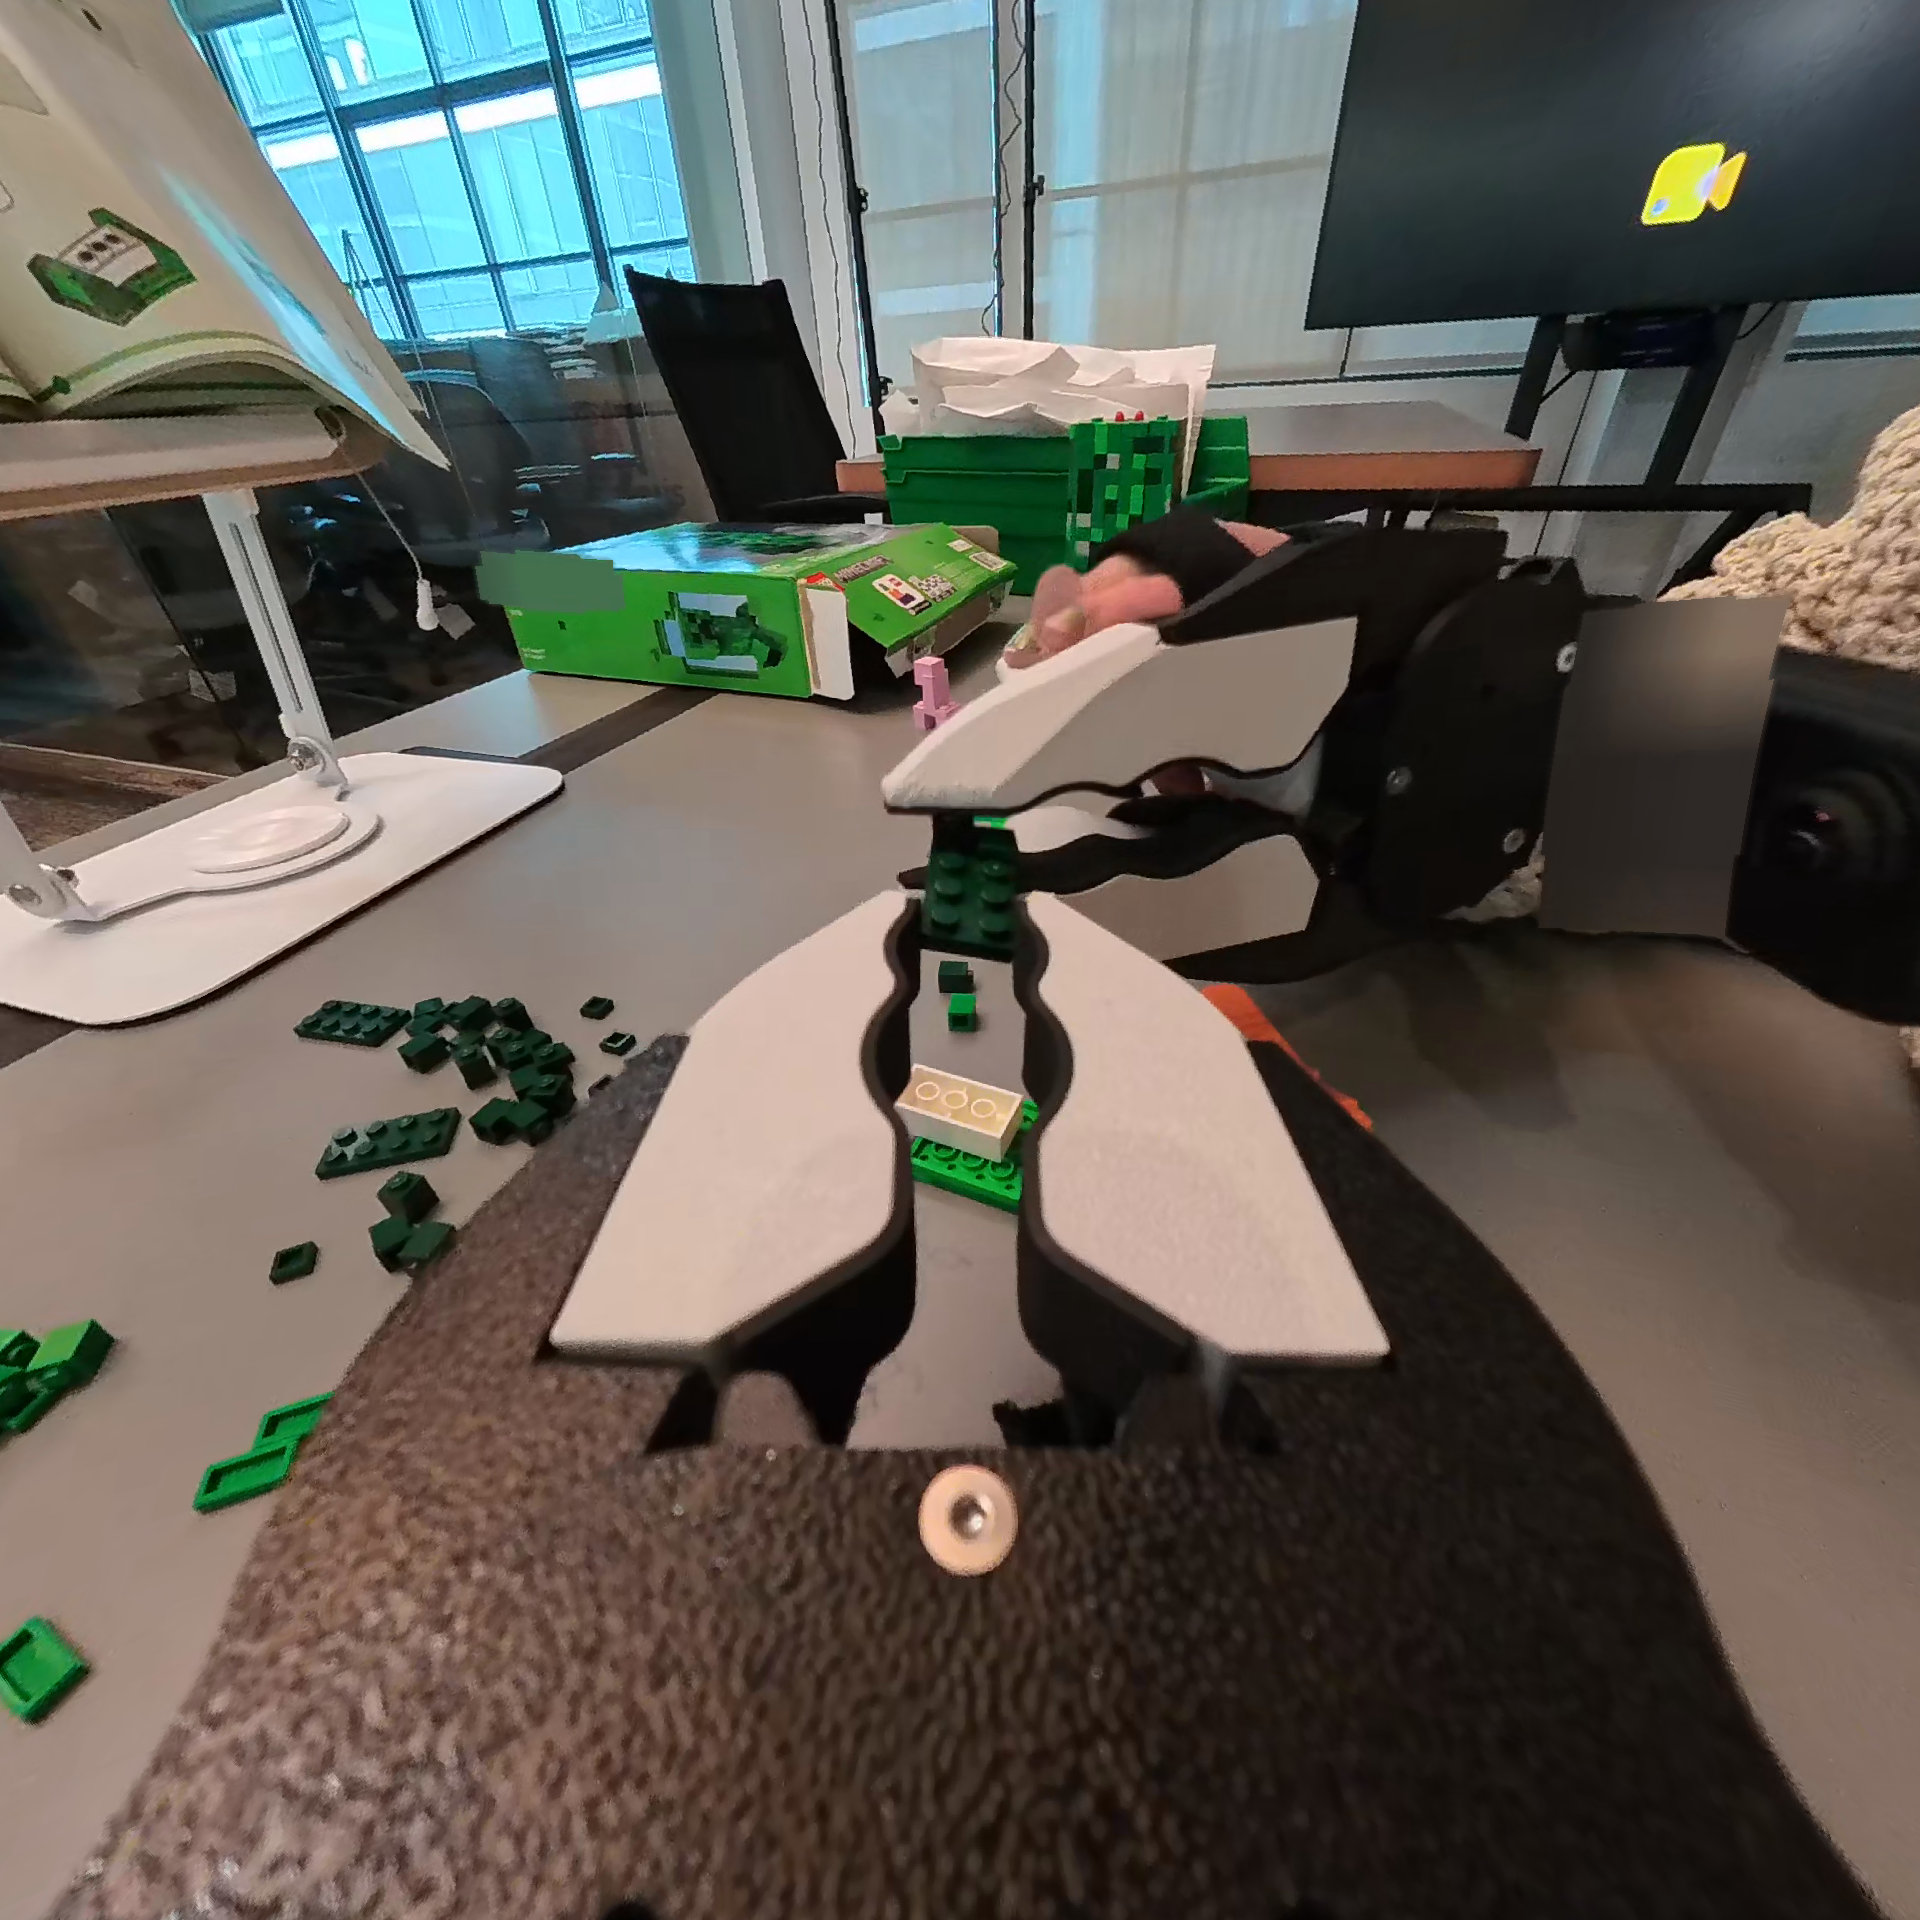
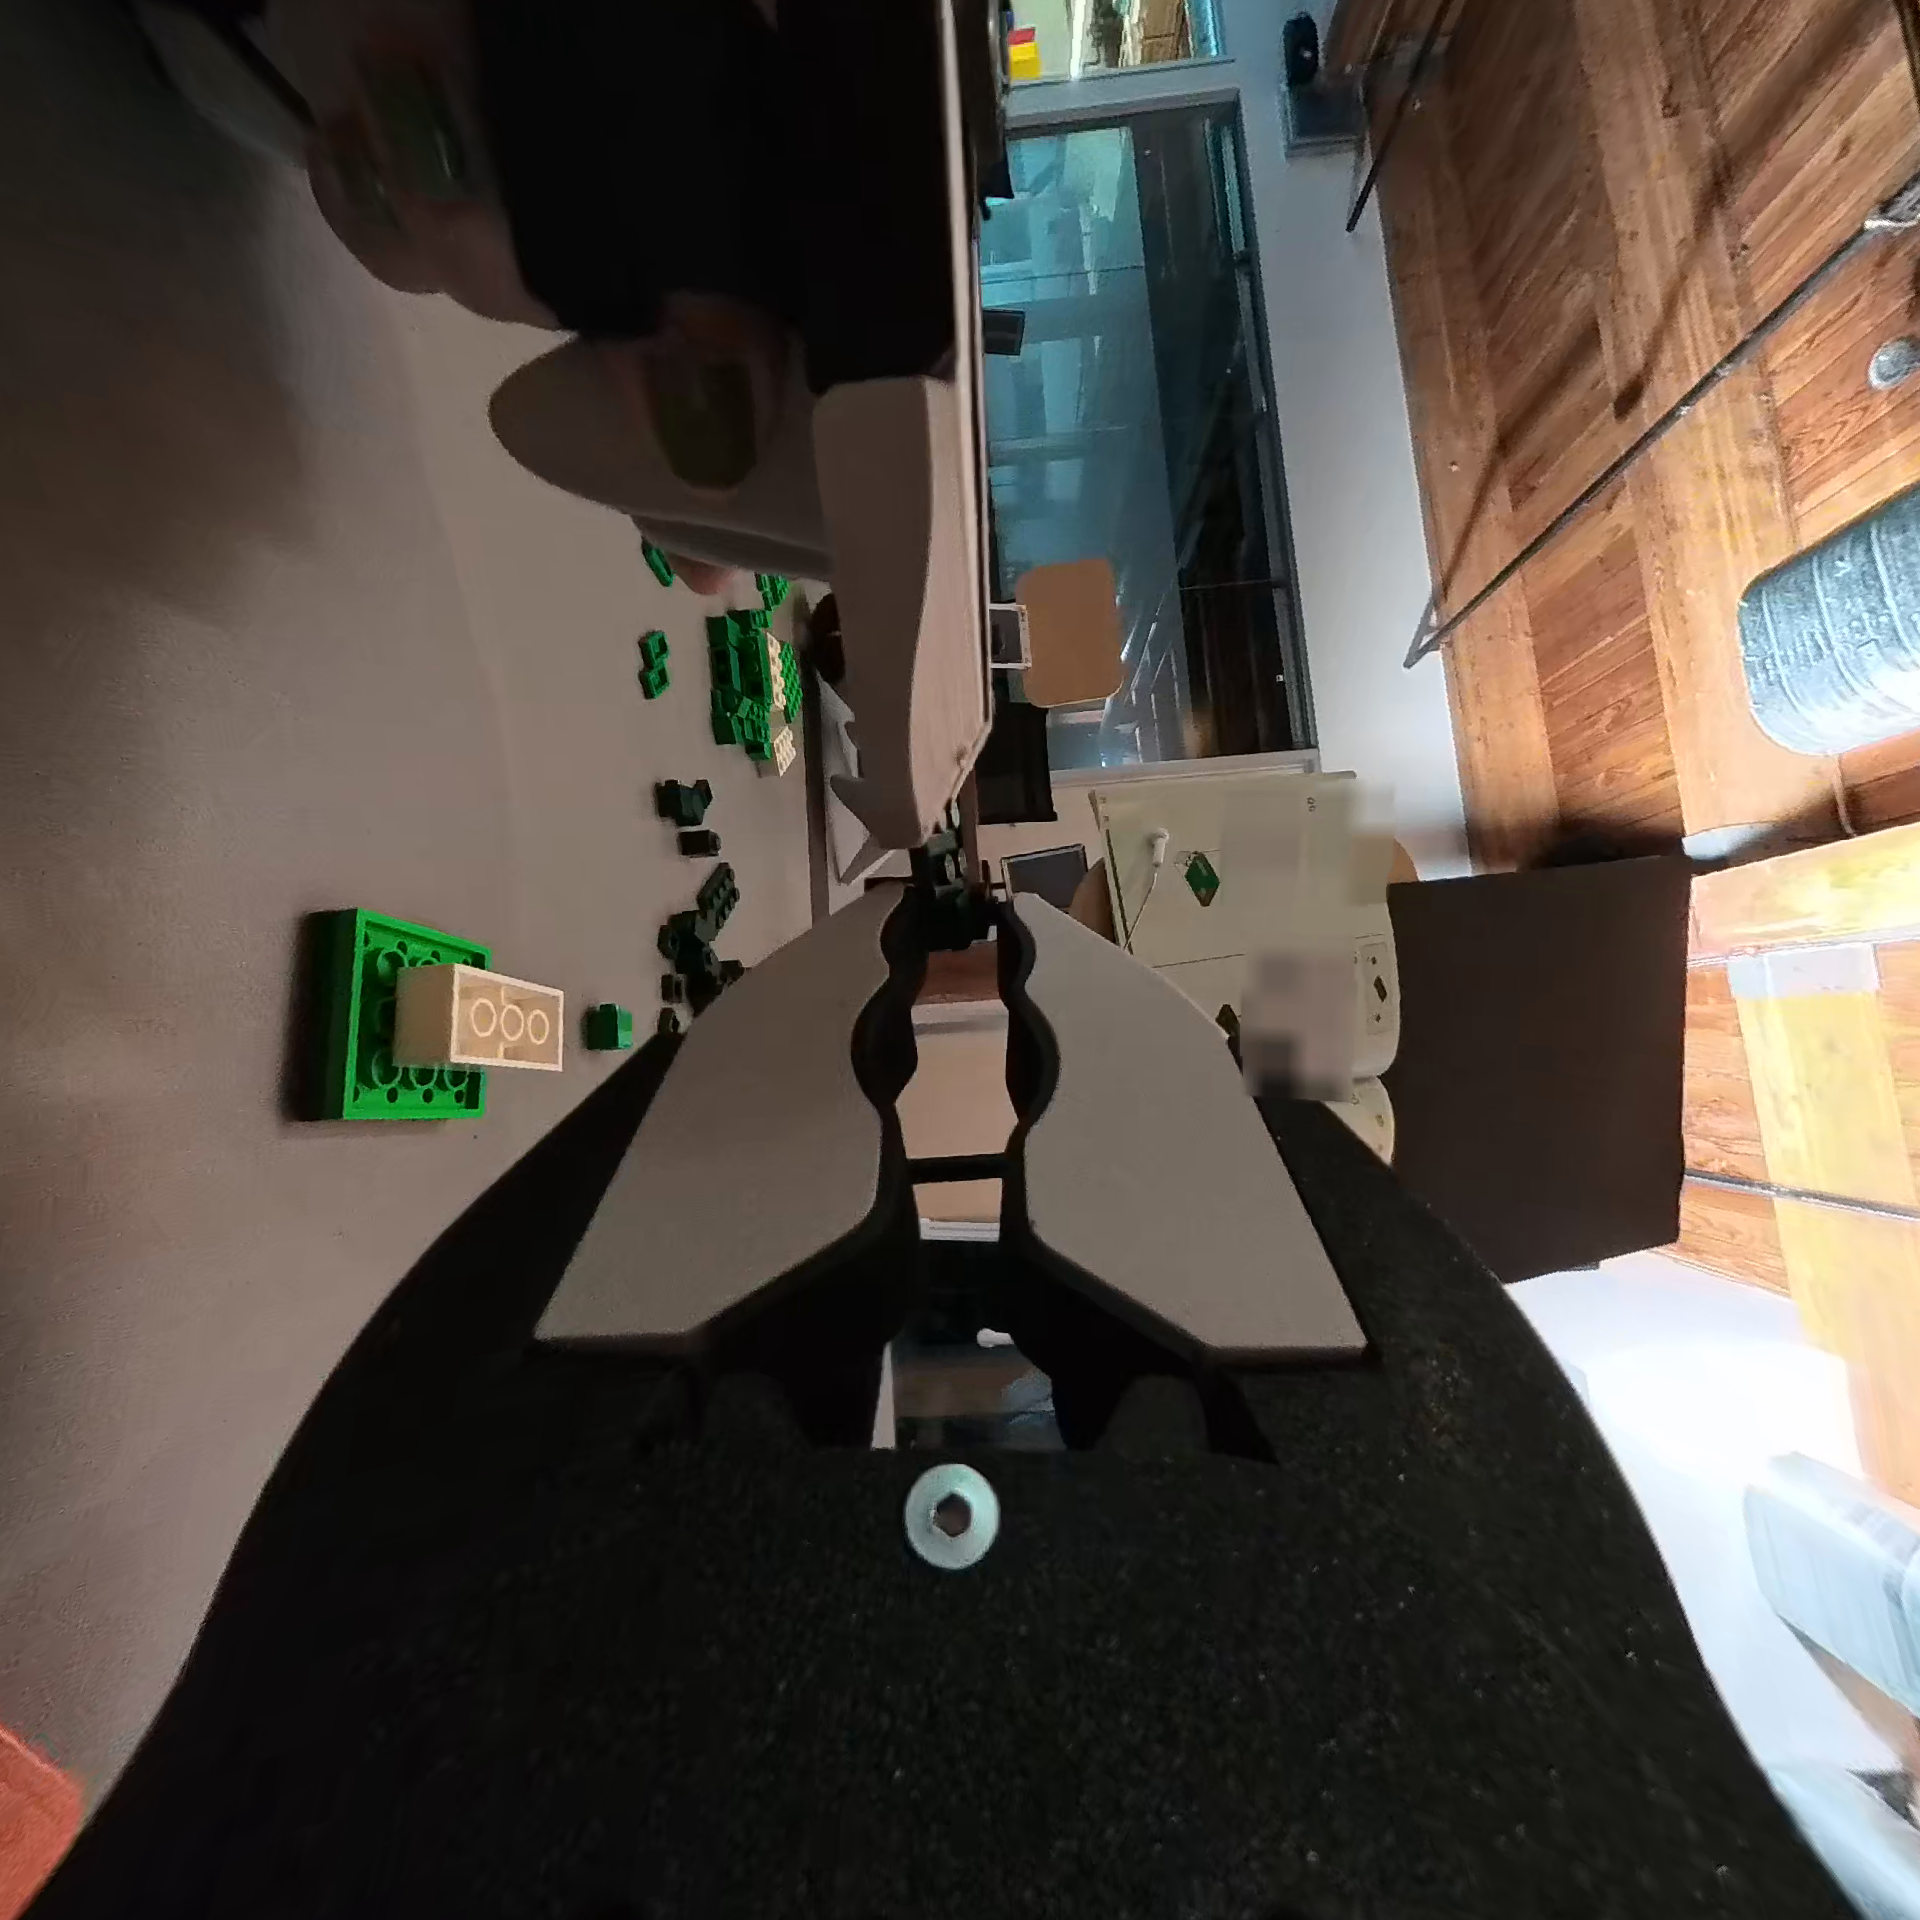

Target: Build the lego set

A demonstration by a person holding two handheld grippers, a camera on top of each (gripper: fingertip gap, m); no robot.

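Note:
My left gripper [image 1: 966, 920] is shut on a dark green Lego plate [image 1: 971, 888] and holds it in the air above the table. My right gripper [image 1: 961, 831] comes in from the right, turned on its side, and is shut on the top of the same dark green piece [image 2: 945, 883]. In the right wrist view my right gripper [image 2: 948, 902] meets the left gripper's fingers [image 2: 904, 644] at that piece. Below them a white brick [image 1: 961, 1117] sits on a bright green plate [image 1: 966, 1179] on the table; the pair also shows in the right wrist view [image 2: 499, 1023].
Loose dark green pieces [image 1: 468, 1070] and bright green tiles [image 1: 249, 1455] lie to the left on the grey table [image 1: 675, 883]. An instruction booklet [image 1: 156, 260] rests on a white stand [image 1: 260, 862]. A green Lego box [image 1: 727, 623] and a pink figure [image 1: 930, 691] are behind. Only a small space, under 4 cm, lies between the two pairs of fingers. The white brick [image 1: 961, 1117] is about equally far from each gripper, around 7 cm. My right wrist view [image 2: 446, 993] looks at it from another angle.

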